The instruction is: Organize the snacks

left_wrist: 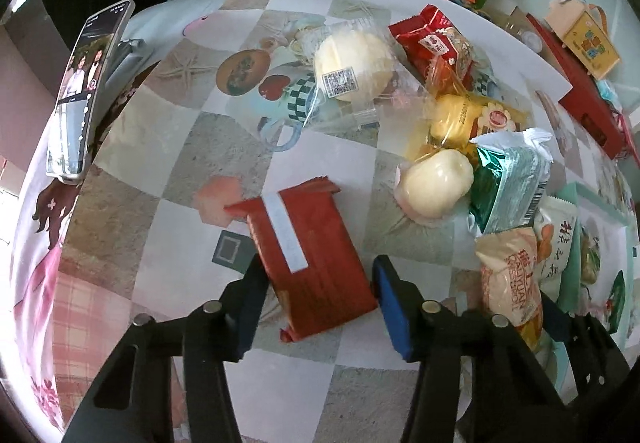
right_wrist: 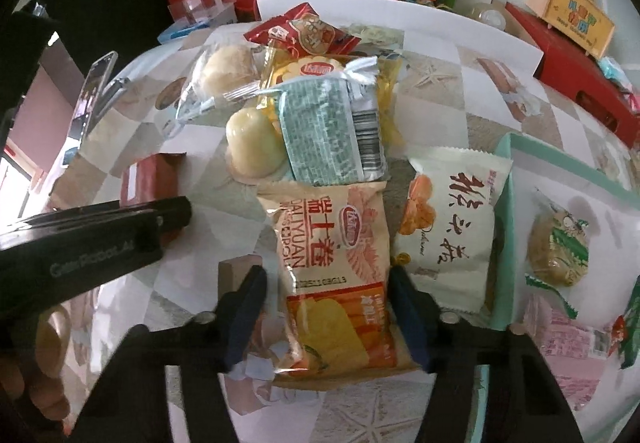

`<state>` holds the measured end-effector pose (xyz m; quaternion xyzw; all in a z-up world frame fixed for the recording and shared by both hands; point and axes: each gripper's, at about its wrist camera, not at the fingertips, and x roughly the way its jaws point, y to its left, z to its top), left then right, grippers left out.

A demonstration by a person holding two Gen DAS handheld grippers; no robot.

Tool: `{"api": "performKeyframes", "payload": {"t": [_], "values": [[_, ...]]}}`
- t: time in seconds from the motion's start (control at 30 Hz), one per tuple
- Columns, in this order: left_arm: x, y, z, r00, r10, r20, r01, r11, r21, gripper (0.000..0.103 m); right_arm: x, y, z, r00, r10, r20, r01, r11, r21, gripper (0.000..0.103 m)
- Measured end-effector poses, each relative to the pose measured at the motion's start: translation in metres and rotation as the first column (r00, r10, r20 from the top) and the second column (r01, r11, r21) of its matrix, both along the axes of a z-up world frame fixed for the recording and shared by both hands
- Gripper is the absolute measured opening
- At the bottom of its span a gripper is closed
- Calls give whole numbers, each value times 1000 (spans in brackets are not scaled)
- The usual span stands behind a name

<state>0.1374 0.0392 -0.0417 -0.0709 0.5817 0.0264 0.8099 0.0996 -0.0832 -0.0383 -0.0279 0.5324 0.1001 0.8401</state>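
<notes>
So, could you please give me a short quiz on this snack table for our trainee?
1. True or false: the red packet lies between the left tongs.
2. Which lies between the right tongs? A green packet, B beige packet, C white packet.
3. Does the mint tray hold anything?
Key: 1 true; 2 B; 3 yes, wrapped snacks.

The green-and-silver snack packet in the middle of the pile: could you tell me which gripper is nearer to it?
Right. The right gripper straddles the beige roll packet directly below the green-and-silver packet. The left gripper straddles the red packet, off to the pile's side.
</notes>
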Motion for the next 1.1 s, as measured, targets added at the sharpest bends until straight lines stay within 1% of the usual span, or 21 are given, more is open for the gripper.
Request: {"api": "performKeyframes", "payload": {"t": [0.03,0.2,0.23,0.33,0.43,0.67,0.8,0.93,1.1], "values": [[0,1,0,1000,0,-1,0,1000,0,51,0,0,0,1000,-3,0,3,1000,-2,48],[-4,2,2,1000,-2,-2,2,1000,-7,47,-2,-2,3,1000,-2,3,2,1000,13,43],[-5,2,3,1000,-1,-1,1,1000,-11,46,-2,-2,4,1000,-1,4,1,1000,14,40],[-8,5,5,1000,3,3,-3,999,-34,40,-1,-5,12,1000,2,14,-2,1000,26,39],[-9,7,11,1000,-1,14,2,998,-57,40,-4,-6,23,999,6,46,-8,999,47,39],[-20,7,45,995,-13,100,19,998,-64,40,-20,-14,58,990,-8,138,-2,997,74,39],[-26,5,63,988,-23,152,34,997,-72,40,-26,-20,70,985,-27,169,13,996,84,39],[-31,-10,79,979,-60,196,75,995,-70,40,-26,-31,75,982,-63,176,47,994,94,39],[-38,-34,90,963,-134,232,152,986,-63,40,-28,-64,82,973,-148,178,130,985,110,39]]}}
